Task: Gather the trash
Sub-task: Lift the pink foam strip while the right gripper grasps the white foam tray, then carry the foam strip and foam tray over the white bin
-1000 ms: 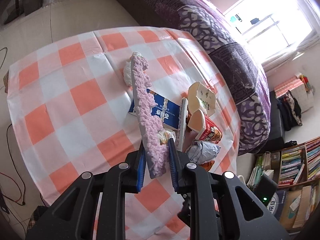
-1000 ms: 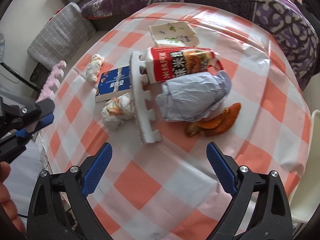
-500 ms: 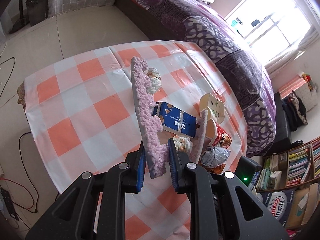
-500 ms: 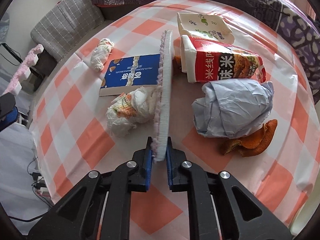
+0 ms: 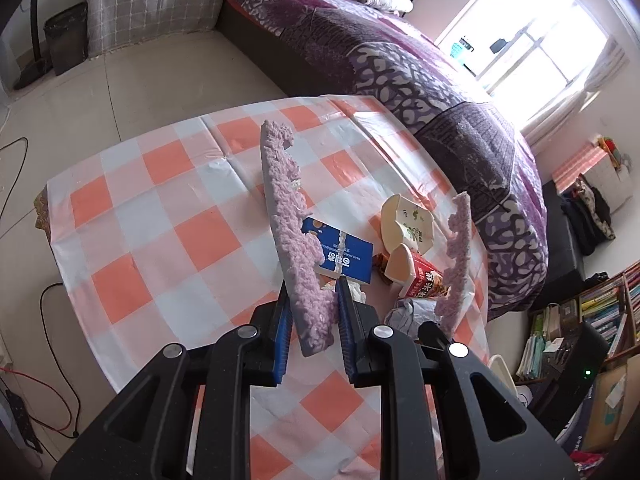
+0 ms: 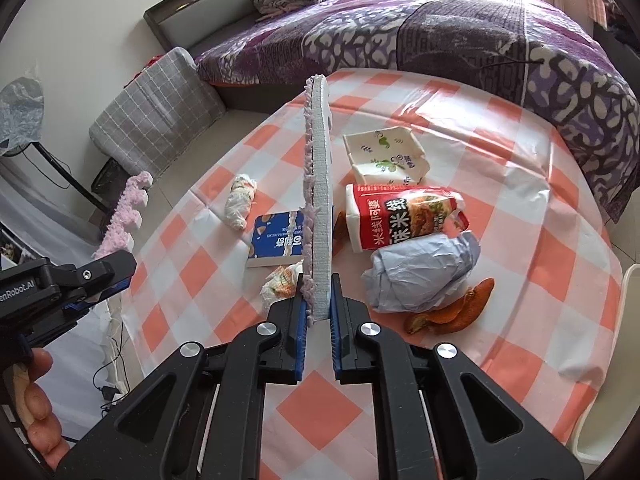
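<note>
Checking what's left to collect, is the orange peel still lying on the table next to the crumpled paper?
Yes, the orange peel lies on the checked table against the crumpled paper.

both wrist views high, angled down; share checkered table [image 5: 168, 216] [image 6: 540, 184], bed behind.

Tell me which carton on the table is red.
The red carton lying on its side, between the white-and-green carton behind it and the crumpled grey paper in front. The flat box is blue.

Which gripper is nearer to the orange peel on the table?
Right. The right gripper, shut on a foam strip, hangs just left of the orange peel; the left gripper holds off beyond the table's edge.
</note>
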The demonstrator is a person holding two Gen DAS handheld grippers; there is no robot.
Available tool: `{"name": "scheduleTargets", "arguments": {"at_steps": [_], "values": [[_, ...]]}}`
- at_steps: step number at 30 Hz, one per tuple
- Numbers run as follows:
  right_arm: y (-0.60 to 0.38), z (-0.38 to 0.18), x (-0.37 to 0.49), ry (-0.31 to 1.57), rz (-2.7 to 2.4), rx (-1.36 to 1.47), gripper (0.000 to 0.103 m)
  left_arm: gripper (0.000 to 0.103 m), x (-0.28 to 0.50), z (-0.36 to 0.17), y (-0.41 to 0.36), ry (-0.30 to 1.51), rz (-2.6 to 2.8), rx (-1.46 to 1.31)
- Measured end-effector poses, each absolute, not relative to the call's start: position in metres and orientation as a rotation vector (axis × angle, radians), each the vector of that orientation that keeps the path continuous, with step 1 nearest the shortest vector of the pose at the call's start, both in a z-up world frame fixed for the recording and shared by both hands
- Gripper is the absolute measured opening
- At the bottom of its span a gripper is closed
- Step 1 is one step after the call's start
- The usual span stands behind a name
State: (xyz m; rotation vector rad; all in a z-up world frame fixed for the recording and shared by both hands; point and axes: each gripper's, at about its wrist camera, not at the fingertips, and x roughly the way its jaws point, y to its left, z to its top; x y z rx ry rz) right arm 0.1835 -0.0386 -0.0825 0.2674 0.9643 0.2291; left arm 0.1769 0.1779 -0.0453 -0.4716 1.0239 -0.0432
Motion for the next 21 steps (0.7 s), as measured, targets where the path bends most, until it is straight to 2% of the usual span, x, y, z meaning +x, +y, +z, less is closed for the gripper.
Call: {"name": "scheduleTargets", "arguments": {"at_steps": [14, 17, 20, 21], "values": [[-0.087, -0.064, 0.170, 0.923, 0.171, 0.292, 0.009, 0.018, 0.179, -0.041, 0.138, 1.024, -0.097, -0.409], [-0.095, -0.060, 0.167, 0.918, 0.164, 0.300, 0.009, 0.018, 0.185, -0.049, 0.135, 1.076, -0.107, -0.378], [-0.103, -0.058, 0.166, 0.915, 0.158, 0.304, 0.009, 0.023, 0.194, -0.077, 0.135, 1.186, -0.075, -0.346], [-0.104, -0.058, 0.165, 0.916, 0.155, 0.304, 0.009, 0.033, 0.198, -0.088, 0.134, 1.226, -0.062, -0.316]]}}
